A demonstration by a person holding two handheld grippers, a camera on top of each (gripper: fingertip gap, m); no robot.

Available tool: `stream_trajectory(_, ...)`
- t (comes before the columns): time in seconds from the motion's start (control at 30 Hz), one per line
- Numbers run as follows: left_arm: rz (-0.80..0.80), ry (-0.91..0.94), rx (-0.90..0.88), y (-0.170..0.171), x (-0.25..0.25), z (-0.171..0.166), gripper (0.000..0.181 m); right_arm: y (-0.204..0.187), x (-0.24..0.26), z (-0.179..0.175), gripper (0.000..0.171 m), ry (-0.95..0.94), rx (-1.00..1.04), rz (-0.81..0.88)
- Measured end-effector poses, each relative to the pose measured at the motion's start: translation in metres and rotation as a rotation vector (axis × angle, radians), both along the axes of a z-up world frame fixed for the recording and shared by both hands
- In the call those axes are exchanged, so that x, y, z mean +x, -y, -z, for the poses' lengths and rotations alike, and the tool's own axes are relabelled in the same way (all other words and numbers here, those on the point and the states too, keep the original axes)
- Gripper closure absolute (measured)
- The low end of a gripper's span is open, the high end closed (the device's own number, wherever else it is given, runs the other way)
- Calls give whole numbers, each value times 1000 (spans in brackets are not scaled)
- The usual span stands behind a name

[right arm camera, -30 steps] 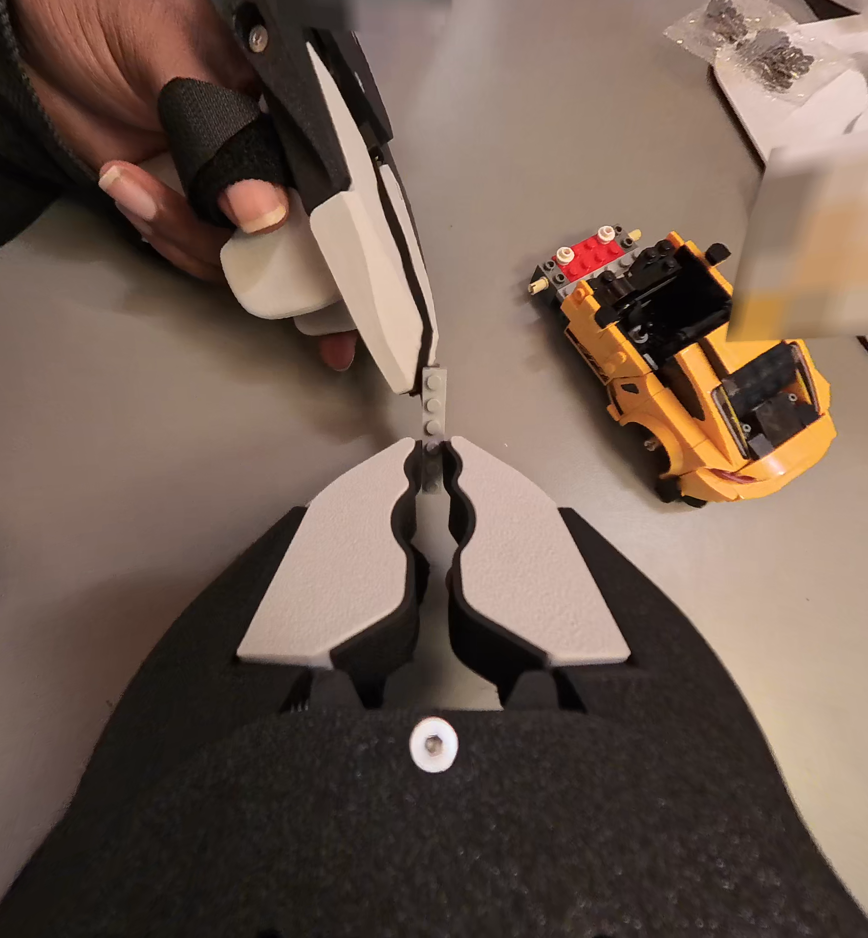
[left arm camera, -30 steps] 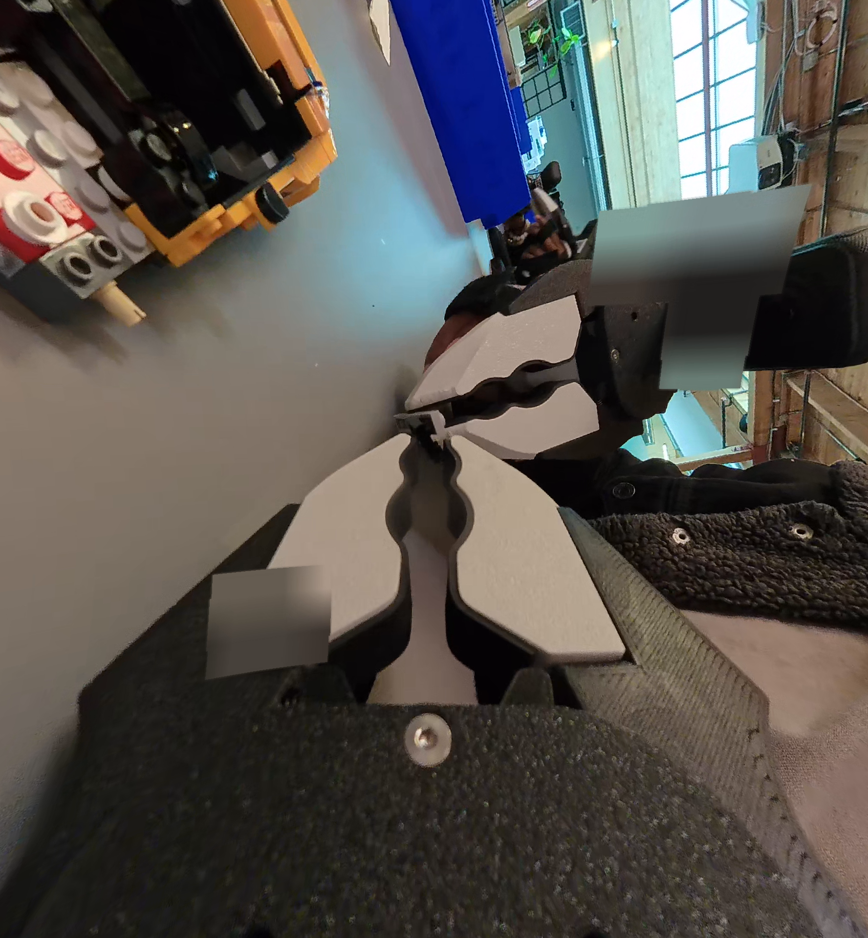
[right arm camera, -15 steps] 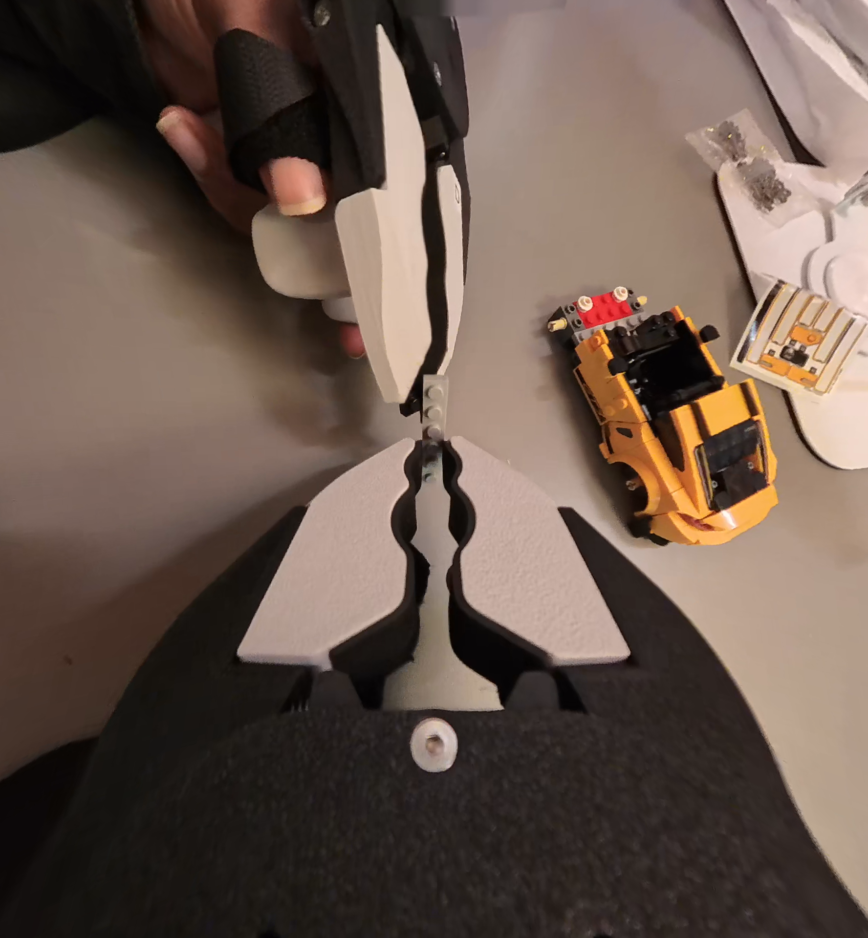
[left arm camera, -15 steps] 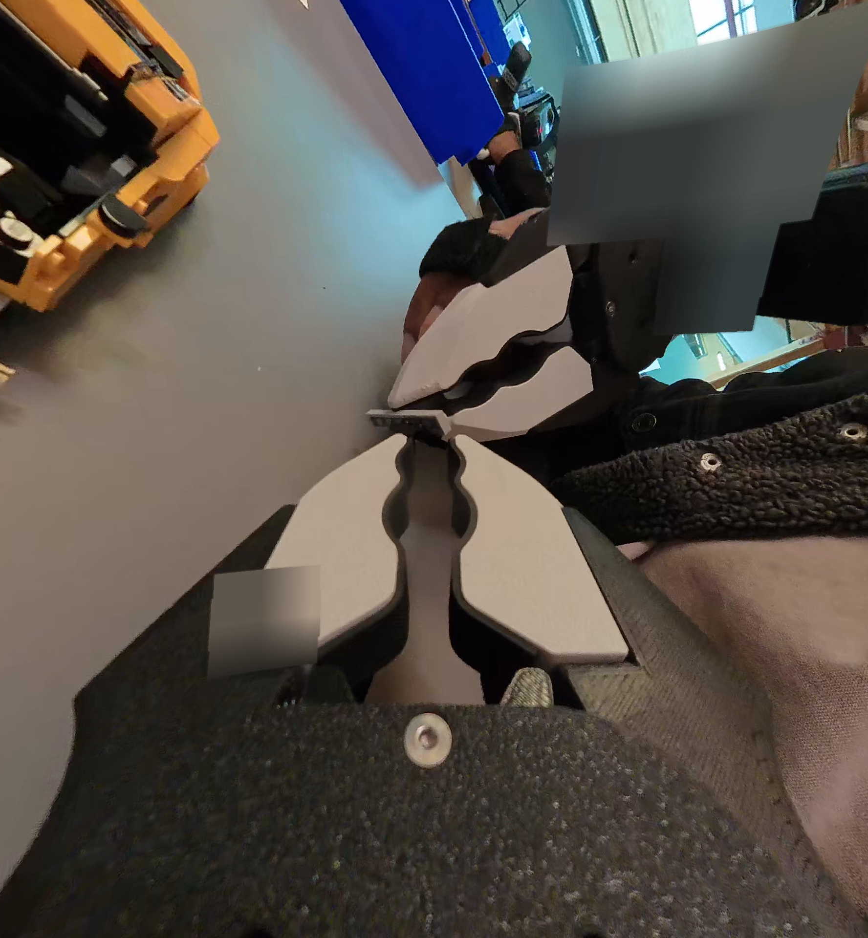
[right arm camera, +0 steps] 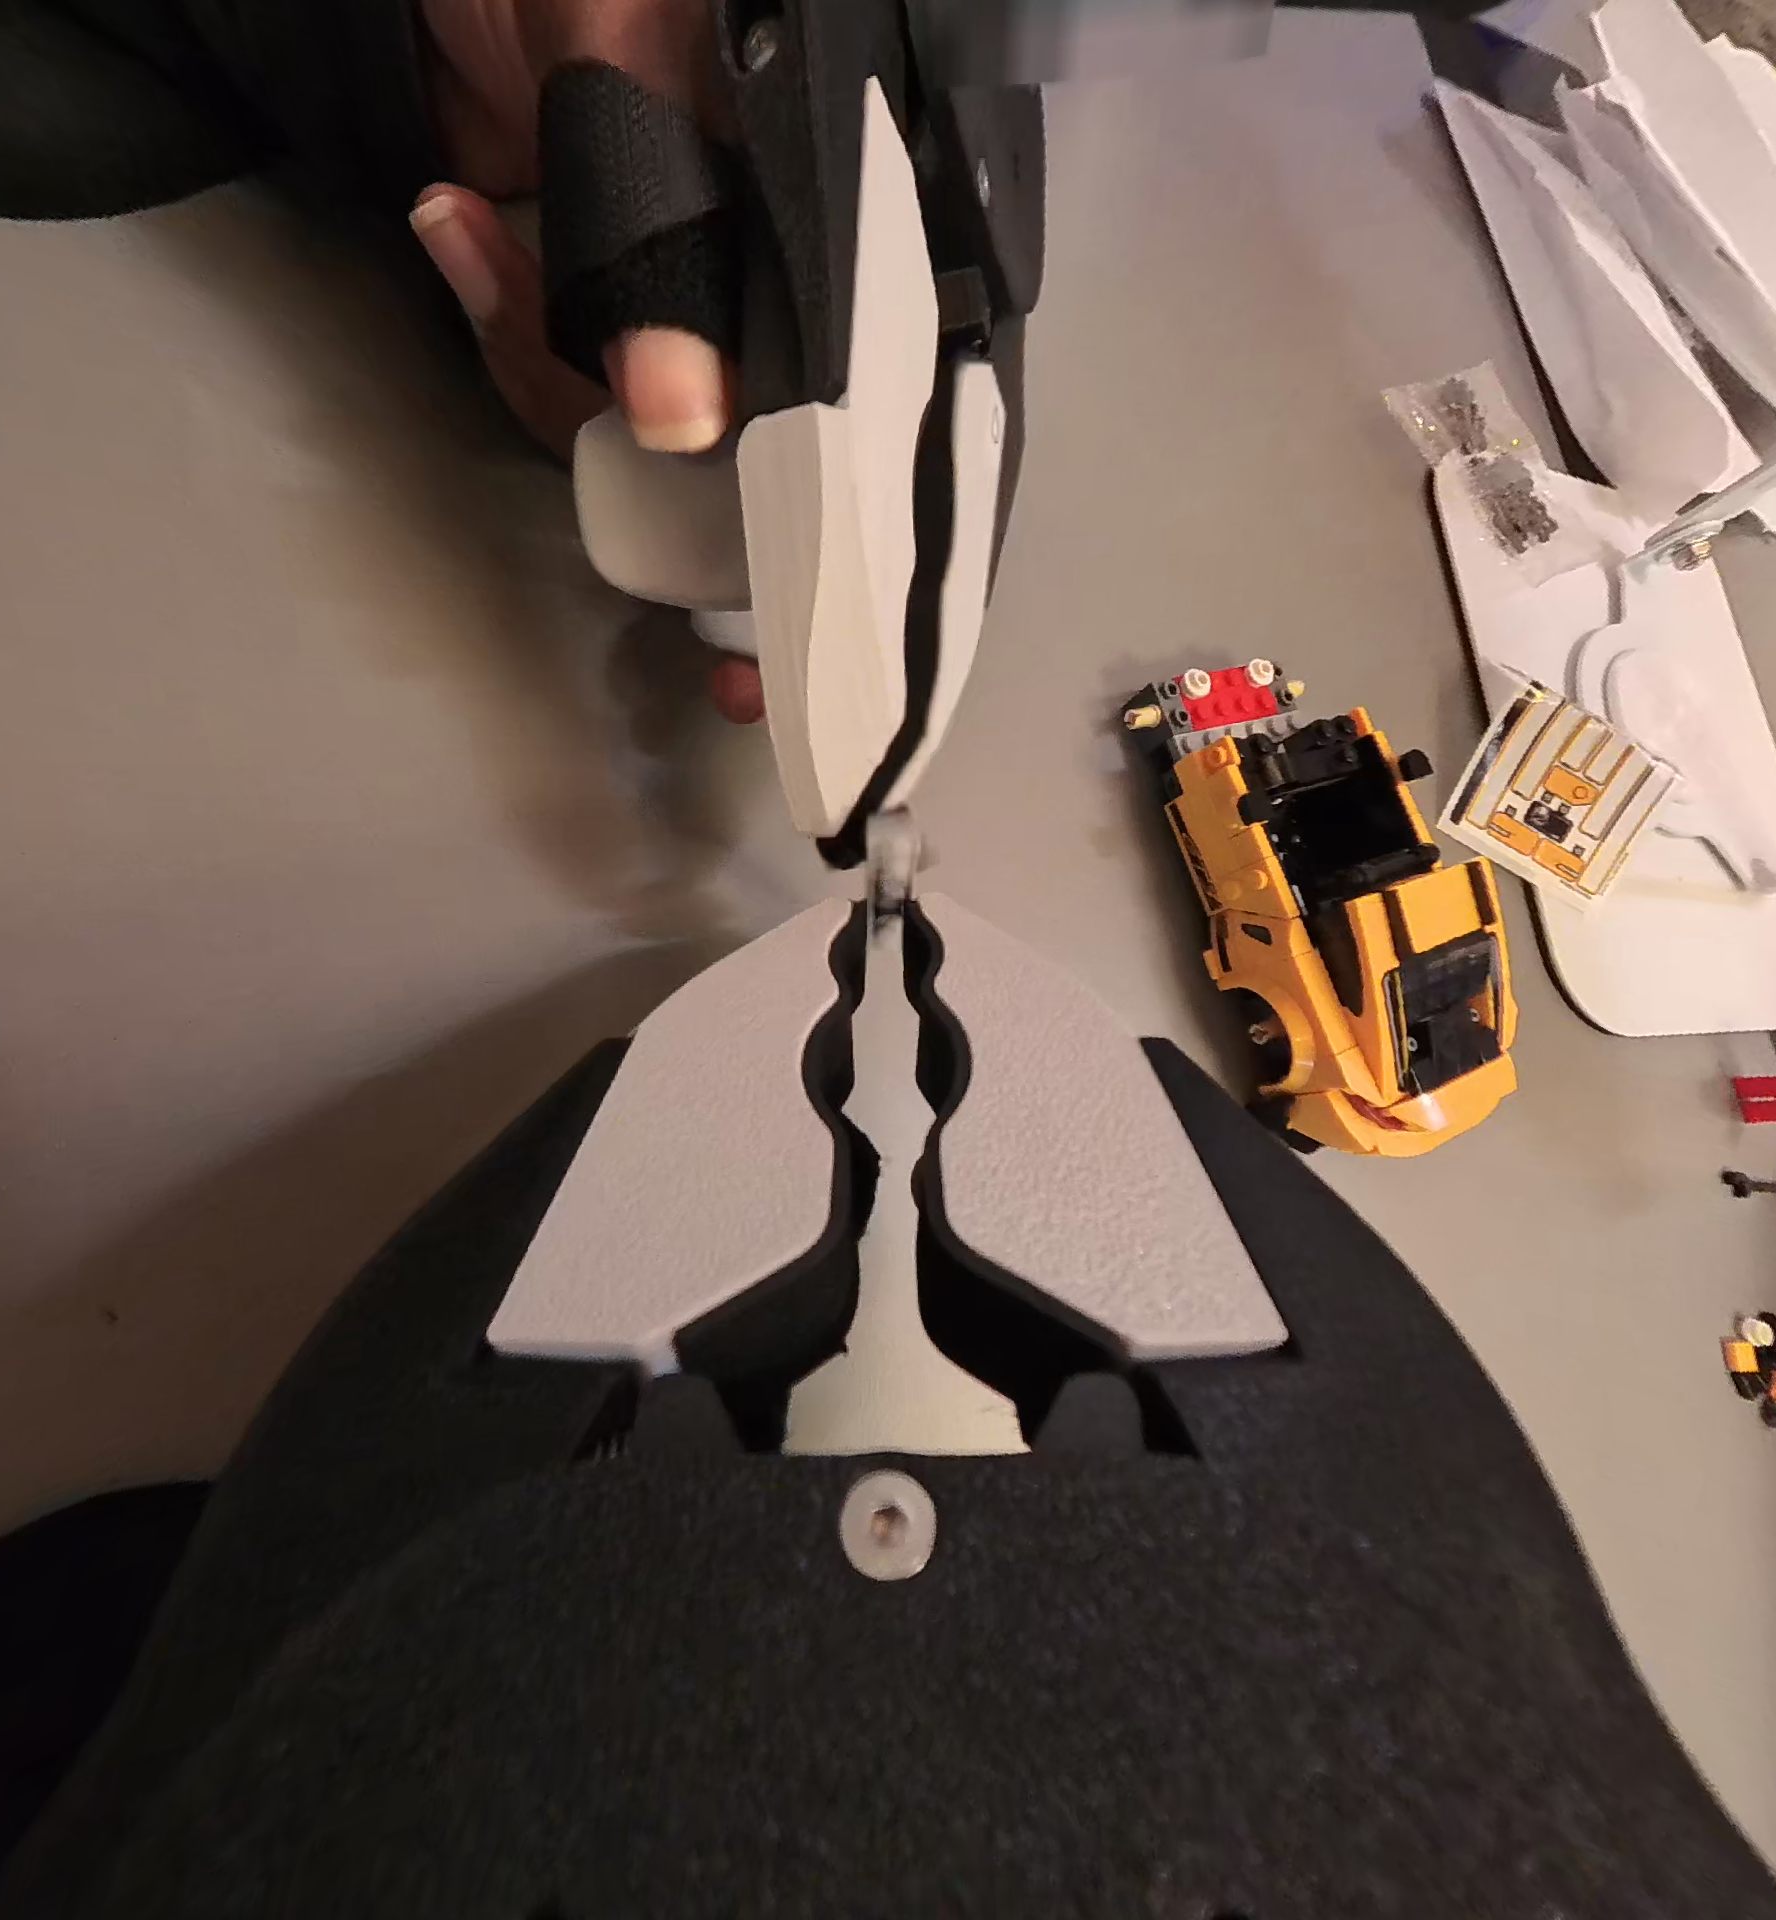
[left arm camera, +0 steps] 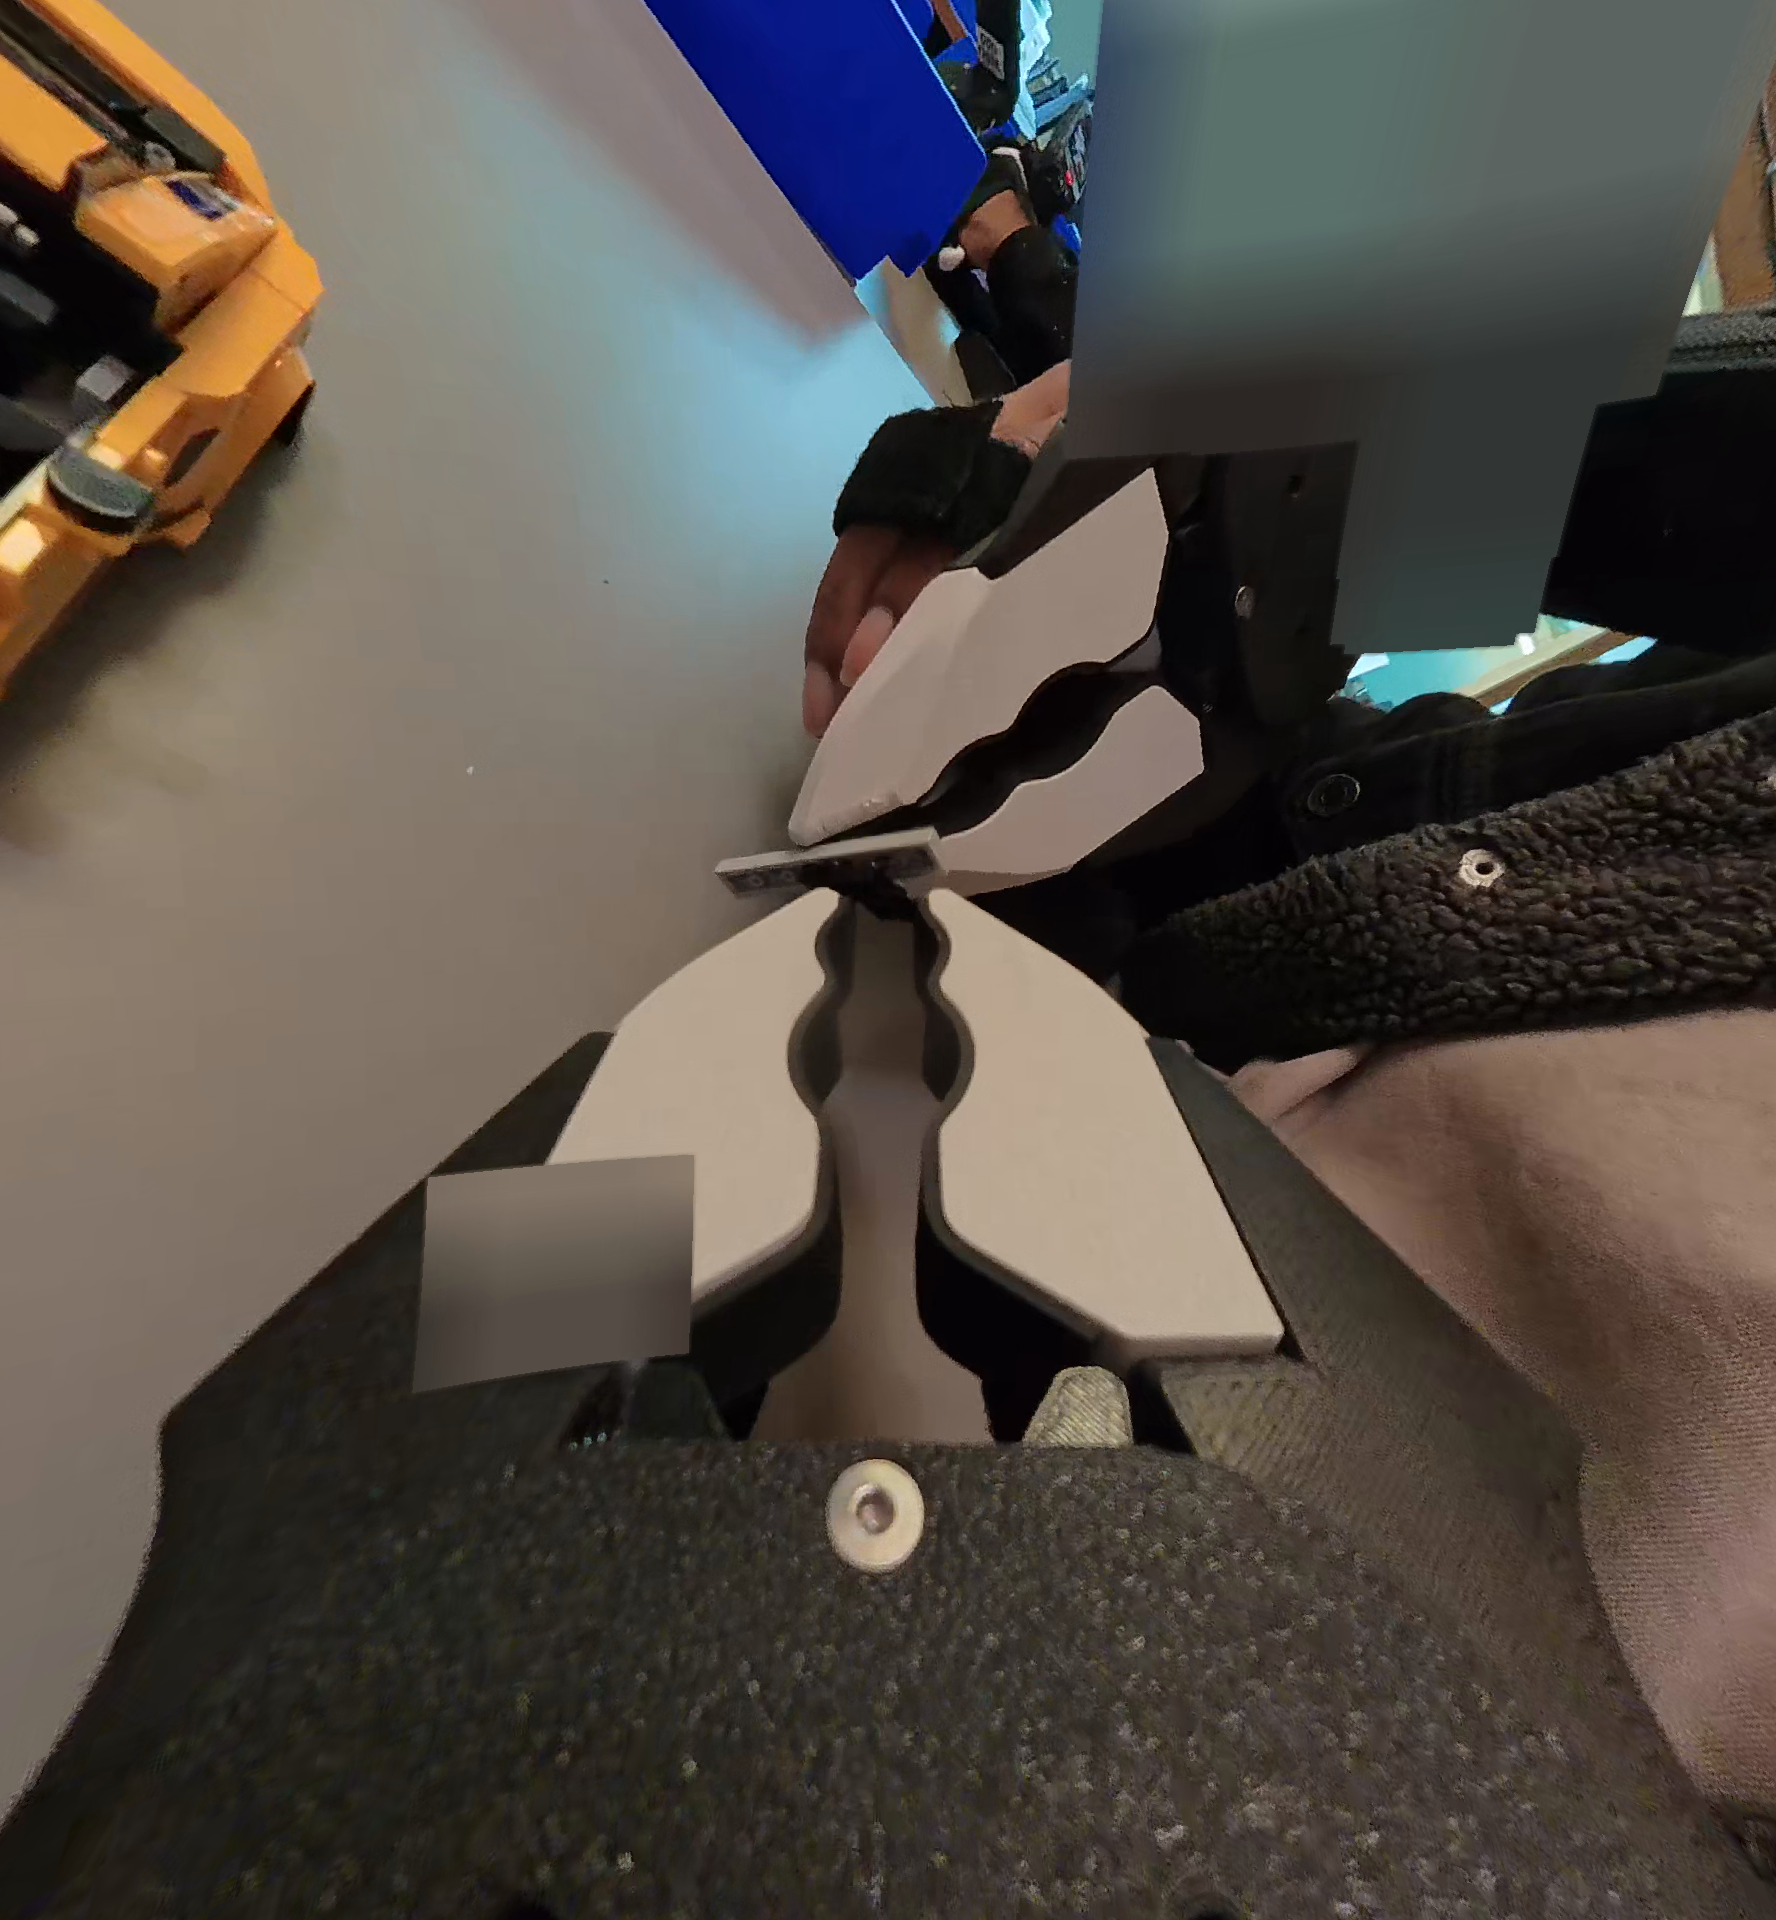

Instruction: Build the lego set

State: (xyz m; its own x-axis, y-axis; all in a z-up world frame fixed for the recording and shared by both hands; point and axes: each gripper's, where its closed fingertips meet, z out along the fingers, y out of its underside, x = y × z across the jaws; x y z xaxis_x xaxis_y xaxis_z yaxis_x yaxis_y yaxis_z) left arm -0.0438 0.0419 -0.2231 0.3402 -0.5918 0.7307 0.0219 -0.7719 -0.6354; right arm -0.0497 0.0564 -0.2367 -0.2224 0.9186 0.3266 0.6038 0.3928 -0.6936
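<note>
A thin grey plate (left arm camera: 827, 868) (right arm camera: 892, 857) is held in the air between both grippers, above the grey table. My right gripper (right arm camera: 889, 906) is shut on one end of the plate; it also shows in the left wrist view (left arm camera: 894, 831). My left gripper (left arm camera: 879, 906) is shut on a small black piece (left arm camera: 879, 900) that sits against the plate. It comes down from above in the right wrist view (right arm camera: 863, 836). The part-built orange and black car (right arm camera: 1320, 935) (left arm camera: 105, 364) stands on the table to the right of the grippers.
A sticker sheet (right arm camera: 1554, 810), white paper bags (right arm camera: 1642, 260) and a small bag of dark parts (right arm camera: 1486, 468) lie beyond the car. Loose small pieces (right arm camera: 1767, 1371) lie at the right edge. A blue box (left arm camera: 822, 125) stands farther off. A person's dark sleeve (left arm camera: 1486, 935) is close by. The tips of both grippers are at nearly the same place.
Both grippers have lifted away from the table with the plate, so the car looks smaller and farther away. The plate now lies crosswise over my left fingertips.
</note>
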Motion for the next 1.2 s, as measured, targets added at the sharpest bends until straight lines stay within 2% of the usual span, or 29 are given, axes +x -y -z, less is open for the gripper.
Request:
stream_trajectory(0.03,7,0,22,1,1,-2,181,1,0,-1,166,-13,-3,-7)
stream_trajectory(0.23,32,-76,72,4,1,3,181,2,1,3,166,-7,11,-16)
stream_trajectory(0.47,1,-252,146,-5,-36,4,181,-6,10,10,167,55,6,15)
stream_trajectory(0.63,94,-365,228,19,-46,3,172,-5,12,9,167,51,1,28)
stream_trajectory(0.83,240,-652,269,57,-35,37,161,-6,13,7,167,36,9,43)
stream_trajectory(0.97,225,-806,330,58,-35,50,157,-5,14,4,167,18,10,49)
stream_trajectory(1.13,221,-867,374,53,-33,51,164,-1,18,1,167,-4,0,44)
stream_trajectory(1.2,231,-839,352,55,-29,51,164,4,19,0,167,-17,-19,31)
